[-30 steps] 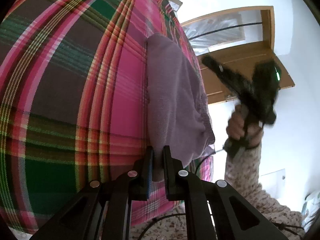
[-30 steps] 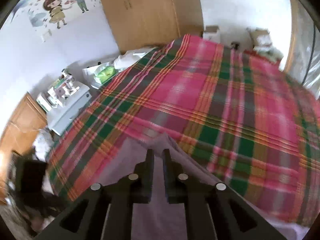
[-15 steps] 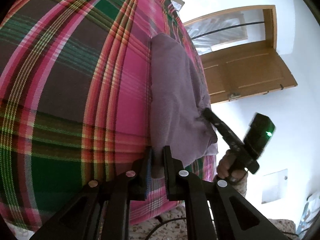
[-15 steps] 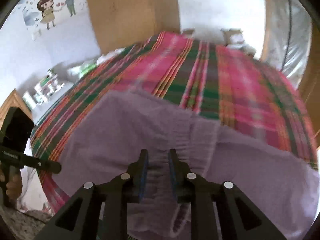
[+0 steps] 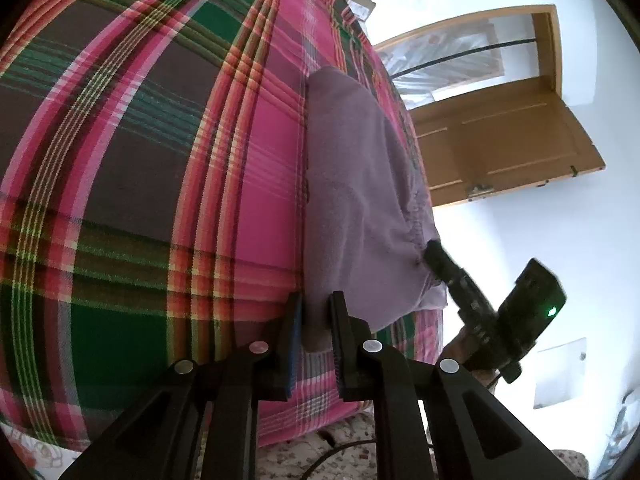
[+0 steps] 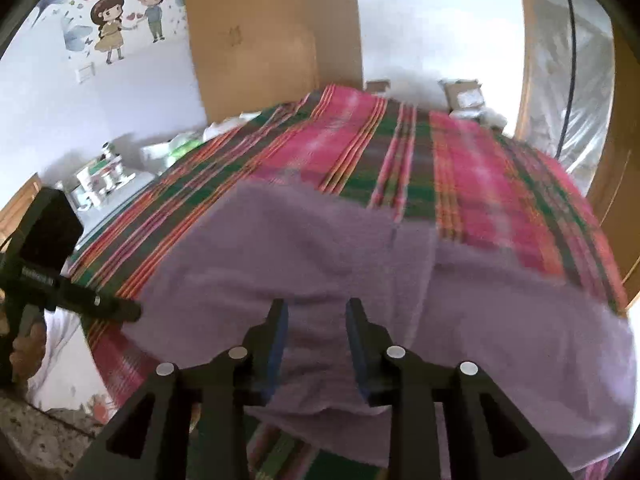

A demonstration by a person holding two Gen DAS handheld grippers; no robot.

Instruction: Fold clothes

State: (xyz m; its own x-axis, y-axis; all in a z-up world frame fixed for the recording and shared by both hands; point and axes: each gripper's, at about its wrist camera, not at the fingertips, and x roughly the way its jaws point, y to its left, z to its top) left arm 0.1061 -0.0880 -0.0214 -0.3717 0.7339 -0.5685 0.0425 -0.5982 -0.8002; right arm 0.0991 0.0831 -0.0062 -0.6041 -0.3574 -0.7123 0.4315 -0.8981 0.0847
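Note:
A purple fleece garment (image 6: 320, 248) lies flat on the plaid bedspread (image 6: 400, 152), along the bed's near edge. In the left wrist view the garment (image 5: 352, 184) stretches away from me, and my left gripper (image 5: 317, 312) is shut on its near corner. My right gripper (image 6: 316, 316) hovers low over the garment's near hem with its fingers spread apart and cloth lying loose beneath them. From the left wrist view the right gripper (image 5: 434, 250) touches the garment's bunched side edge. The left gripper (image 6: 116, 306) shows at the cloth's left corner in the right wrist view.
A wooden door (image 5: 504, 136) stands open beyond the bed. A tall wooden wardrobe (image 6: 272, 32) and boxes (image 6: 464, 92) are at the far end, and a cluttered bedside table (image 6: 104, 180) is on the left. A plastic curtain (image 6: 568, 72) hangs on the right. Speckled floor lies below the bed edge.
The right gripper dropped from above to the garment's edge and opened its fingers, leaving the cloth spread on the bed. The left gripper stayed shut on its corner.

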